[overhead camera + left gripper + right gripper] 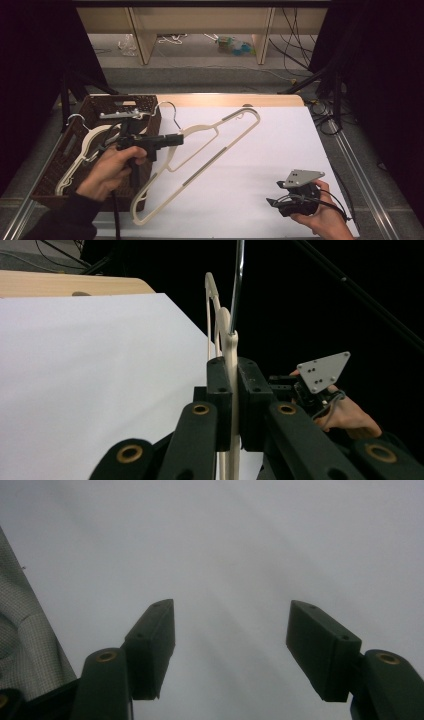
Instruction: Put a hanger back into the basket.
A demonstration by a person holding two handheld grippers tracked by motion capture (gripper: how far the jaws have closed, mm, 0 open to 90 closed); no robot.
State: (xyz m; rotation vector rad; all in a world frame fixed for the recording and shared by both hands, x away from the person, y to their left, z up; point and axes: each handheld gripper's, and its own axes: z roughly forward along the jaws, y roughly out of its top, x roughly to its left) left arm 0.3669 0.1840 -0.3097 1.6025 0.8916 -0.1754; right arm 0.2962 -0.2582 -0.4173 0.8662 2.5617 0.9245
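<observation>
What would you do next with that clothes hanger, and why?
Probably carry the hanger a little farther right and set it flat on the white sheet. The left gripper clamps it near the hook, its lower end hangs beside the basket, and the right gripper waits open.

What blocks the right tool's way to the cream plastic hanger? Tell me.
Nothing visible does. The right tool stands open over bare white table cover; the cream plastic hanger, clamped by the left tool, hangs across that cover from the brown wicker basket.
</observation>
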